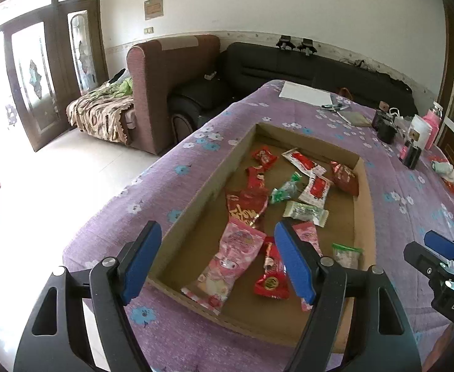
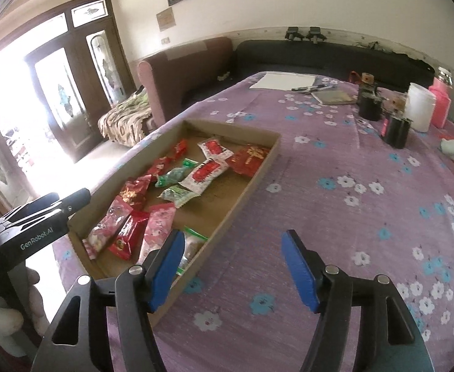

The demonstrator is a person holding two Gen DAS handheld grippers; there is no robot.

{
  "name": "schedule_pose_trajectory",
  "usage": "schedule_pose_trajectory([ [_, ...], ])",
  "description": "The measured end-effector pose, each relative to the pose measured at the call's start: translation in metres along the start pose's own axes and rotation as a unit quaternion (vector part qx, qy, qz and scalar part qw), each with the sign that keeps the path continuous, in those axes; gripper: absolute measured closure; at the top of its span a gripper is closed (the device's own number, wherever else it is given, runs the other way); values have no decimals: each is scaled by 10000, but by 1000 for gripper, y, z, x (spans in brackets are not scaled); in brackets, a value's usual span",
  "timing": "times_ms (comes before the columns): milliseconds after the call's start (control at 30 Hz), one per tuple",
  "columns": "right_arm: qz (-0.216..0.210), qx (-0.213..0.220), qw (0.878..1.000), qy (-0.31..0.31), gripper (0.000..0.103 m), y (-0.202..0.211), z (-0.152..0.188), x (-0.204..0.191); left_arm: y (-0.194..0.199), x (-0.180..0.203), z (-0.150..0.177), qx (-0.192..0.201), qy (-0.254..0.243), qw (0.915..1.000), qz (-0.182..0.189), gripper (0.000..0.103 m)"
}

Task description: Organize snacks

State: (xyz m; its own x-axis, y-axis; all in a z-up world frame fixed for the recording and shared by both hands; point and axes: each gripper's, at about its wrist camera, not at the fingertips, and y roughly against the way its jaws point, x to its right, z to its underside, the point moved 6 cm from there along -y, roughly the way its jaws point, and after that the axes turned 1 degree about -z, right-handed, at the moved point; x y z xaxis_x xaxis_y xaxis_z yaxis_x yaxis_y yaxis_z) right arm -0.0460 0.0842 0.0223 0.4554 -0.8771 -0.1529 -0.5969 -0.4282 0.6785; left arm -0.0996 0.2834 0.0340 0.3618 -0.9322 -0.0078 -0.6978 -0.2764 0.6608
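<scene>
Hovering over the near end of the cardboard tray (image 1: 214, 183), the left tool (image 1: 217, 263) is spread wide, holding nothing; the snack packets (image 1: 289, 192) lie scattered inside the tray on the purple worktop (image 2: 335, 217); the right tool (image 2: 233, 266), also spread and empty, sits at the tray's three o'clock.

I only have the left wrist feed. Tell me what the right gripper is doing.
Observer: The right gripper is open, holding nothing, over the purple cloth beside the cardboard tray.
Operator: Report what its left finger sits over.
Observer: That finger overlaps the tray's near corner, by a green-topped clear packet.
Operator: Say what's right of the tray.
Observer: A white tub and a pink container at the table's far right.
</scene>
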Motion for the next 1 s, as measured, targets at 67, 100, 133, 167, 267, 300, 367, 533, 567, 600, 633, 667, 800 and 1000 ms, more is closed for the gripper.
schedule_pose_trajectory([
  [67,56,27,10000,-29,36,3,3,5,1,4,1,-18,-53,10000,-27,27],
  [100,73,38,10000,-35,36,5,4,7,2,7,1,-32,-83,10000,-37,27],
  [133,90,51,9999,-43,36,7,5,9,3,9,1,-44,-100,9999,-38,27],
  [167,99,62,9999,-51,35,9,7,11,3,11,2,-63,-118,9999,-40,27],
  [267,139,90,9998,-76,35,14,10,17,3,18,4,-120,-168,9998,-30,27],
  [300,152,101,9998,-84,35,15,11,20,2,20,5,-146,-187,9997,-8,27],
  [367,183,118,9997,-96,34,18,13,23,3,26,6,-195,-226,9996,28,27],
  [533,226,114,9995,-169,34,20,19,34,4,38,9,-268,-333,9991,81,27],
  [567,233,112,9995,-186,34,20,20,36,4,41,10,-290,-364,9989,92,27],
  [600,237,109,9994,-206,34,20,21,38,3,43,10,-311,-390,9987,104,27],
  [633,241,105,9994,-231,34,21,22,41,3,46,11,-342,-423,9985,120,27],
  [667,247,101,9993,-247,34,21,23,43,3,49,12,-368,-450,9982,127,27],
  [800,286,82,9990,-329,34,21,26,52,1,57,15,-443,-528,9976,114,27],
  [1000,308,74,9988,-373,34,22,28,59,0,64,16,-455,-532,9975,104,27],
])
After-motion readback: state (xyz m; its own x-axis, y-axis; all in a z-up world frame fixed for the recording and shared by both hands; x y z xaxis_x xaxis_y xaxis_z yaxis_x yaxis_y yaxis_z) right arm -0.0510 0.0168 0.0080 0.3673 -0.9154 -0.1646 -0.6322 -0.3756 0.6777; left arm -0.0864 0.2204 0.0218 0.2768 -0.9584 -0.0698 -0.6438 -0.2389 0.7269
